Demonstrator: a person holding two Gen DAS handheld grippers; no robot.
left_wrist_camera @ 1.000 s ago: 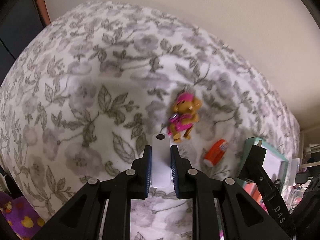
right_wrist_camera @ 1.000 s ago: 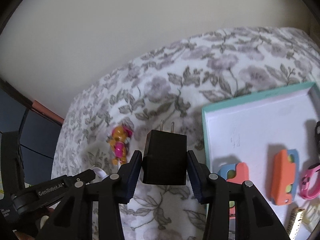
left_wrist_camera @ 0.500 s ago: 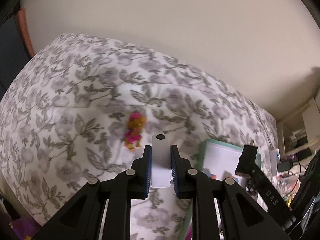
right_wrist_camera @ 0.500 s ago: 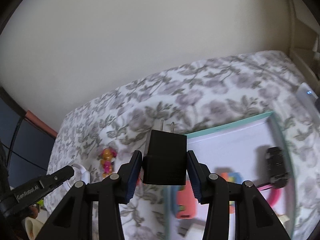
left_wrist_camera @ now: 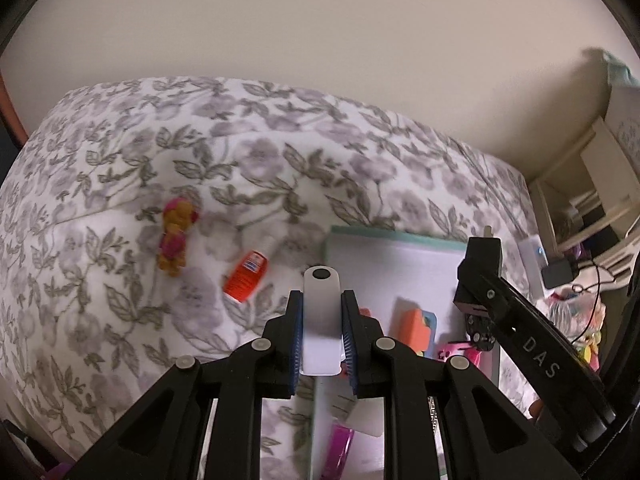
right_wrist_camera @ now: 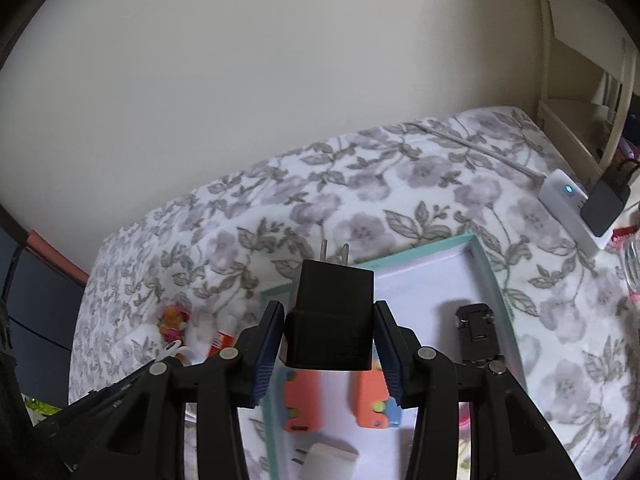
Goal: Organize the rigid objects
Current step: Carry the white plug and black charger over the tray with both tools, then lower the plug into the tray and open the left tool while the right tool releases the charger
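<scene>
My left gripper (left_wrist_camera: 321, 334) is shut on a flat white plastic piece (left_wrist_camera: 321, 320) with a dark hole at its tip, held above the left edge of a teal-rimmed white tray (left_wrist_camera: 384, 235). My right gripper (right_wrist_camera: 329, 344) is shut on a black plug adapter (right_wrist_camera: 330, 316), prongs pointing forward, held over the same tray (right_wrist_camera: 490, 276). The right gripper with the adapter also shows in the left wrist view (left_wrist_camera: 482, 264). In the tray lie orange blocks (right_wrist_camera: 370, 402), a black clip (right_wrist_camera: 476, 330) and a white plug (right_wrist_camera: 324, 460).
A floral bedspread (left_wrist_camera: 280, 168) covers the bed. On it, left of the tray, lie a pink and brown toy figure (left_wrist_camera: 174, 236) and an orange tube (left_wrist_camera: 246, 276). A white power strip (right_wrist_camera: 568, 204) with a black charger sits at the right. A wall stands behind.
Both grippers have risen and swung right over the tray, each still holding its object. The toy and the orange tube now lie further left in the left wrist view.
</scene>
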